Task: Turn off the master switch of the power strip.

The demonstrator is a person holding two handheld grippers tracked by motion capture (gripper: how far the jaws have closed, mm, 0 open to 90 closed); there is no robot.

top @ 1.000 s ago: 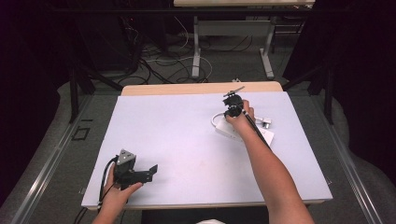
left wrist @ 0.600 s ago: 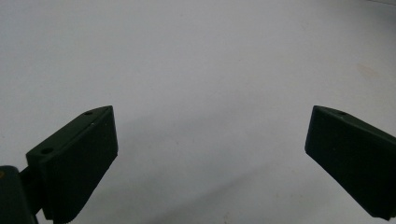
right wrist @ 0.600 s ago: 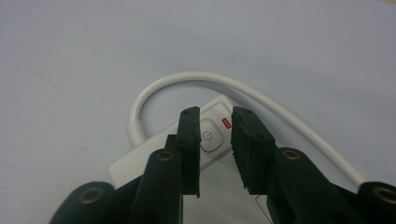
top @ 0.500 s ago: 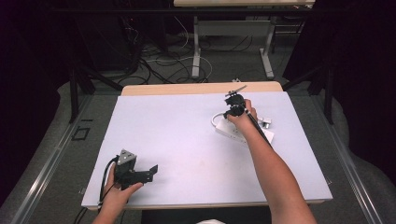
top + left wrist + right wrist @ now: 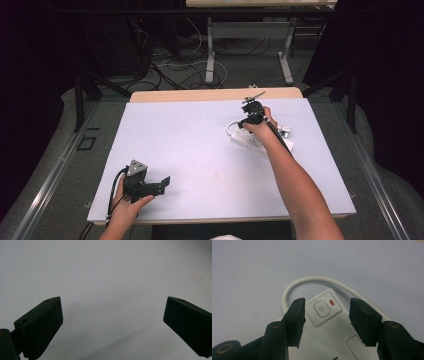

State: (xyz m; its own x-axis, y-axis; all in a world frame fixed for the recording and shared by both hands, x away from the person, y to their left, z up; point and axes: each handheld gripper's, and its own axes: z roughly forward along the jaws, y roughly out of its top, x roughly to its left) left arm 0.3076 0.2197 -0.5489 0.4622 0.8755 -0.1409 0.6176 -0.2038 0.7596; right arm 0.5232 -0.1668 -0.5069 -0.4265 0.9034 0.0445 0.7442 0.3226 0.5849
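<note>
Over the power strip at the table's far right, the right gripper hangs spread astride its power button; I judge a slanted descent could nudge the strip instead

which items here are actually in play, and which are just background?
In play:
- right gripper, jaws open either side of the power button
- white power strip, red light beside the button
- its white cord

Background:
- left gripper, open, over bare table
- small metal object beside the strip, too small to identify
- floor cables beyond the table
</note>
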